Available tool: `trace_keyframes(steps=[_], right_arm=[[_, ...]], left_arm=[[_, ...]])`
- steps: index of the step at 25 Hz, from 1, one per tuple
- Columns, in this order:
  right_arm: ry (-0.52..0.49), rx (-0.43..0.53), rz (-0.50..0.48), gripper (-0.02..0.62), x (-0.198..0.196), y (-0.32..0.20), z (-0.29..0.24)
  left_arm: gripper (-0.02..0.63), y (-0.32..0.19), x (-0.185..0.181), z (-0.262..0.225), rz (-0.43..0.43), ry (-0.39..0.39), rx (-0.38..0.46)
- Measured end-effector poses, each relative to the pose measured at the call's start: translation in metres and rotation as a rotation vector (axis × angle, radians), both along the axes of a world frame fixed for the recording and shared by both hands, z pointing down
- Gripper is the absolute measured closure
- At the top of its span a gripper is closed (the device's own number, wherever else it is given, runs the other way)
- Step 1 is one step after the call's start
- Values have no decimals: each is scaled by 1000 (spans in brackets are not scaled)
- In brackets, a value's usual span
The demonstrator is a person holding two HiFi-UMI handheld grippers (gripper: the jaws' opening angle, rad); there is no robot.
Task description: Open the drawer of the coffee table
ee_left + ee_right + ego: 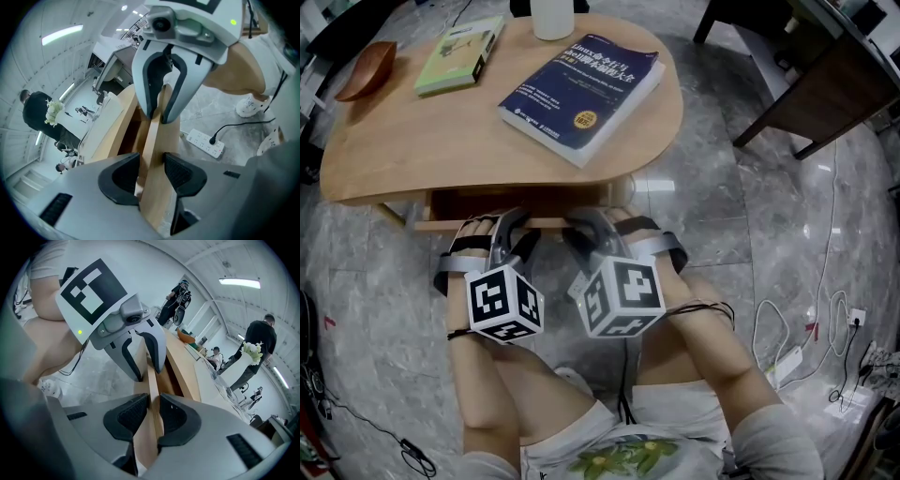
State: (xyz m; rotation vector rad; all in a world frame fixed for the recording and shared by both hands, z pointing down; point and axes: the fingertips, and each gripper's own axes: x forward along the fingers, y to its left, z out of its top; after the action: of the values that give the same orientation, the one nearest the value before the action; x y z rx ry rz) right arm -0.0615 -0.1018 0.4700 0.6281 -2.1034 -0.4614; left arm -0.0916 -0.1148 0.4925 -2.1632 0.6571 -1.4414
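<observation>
Drawer front [157, 154] | lay along coffee table [412, 141] near edge | left gripper [151, 169], right gripper [153, 413] both clamped its lip, side by side

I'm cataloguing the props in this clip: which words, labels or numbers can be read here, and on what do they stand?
"Linux": start of the white title on the blue book; the characters after it and the smaller print are too small to read.
Green book: cover print too blurred to read.
Marker cubes: black-and-white patterns only, no words.
</observation>
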Motion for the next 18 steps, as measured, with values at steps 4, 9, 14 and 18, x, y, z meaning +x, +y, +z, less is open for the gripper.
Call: trace_keyframes(steps=[4,9,14,18], right_arm=[[-2,0,-8,505,-1,4,0],[1,-6,1,505,-1,5,1],[-1,-11,6,505,-1,9,1],[-4,1,14,505,-1,8,1]], left_arm=[[448,4,-1,0,0,-2,1],[448,6,-1,1,5,10,6],[448,9,-2,1,8,7,9],[448,9,-1,1,11,8,14]])
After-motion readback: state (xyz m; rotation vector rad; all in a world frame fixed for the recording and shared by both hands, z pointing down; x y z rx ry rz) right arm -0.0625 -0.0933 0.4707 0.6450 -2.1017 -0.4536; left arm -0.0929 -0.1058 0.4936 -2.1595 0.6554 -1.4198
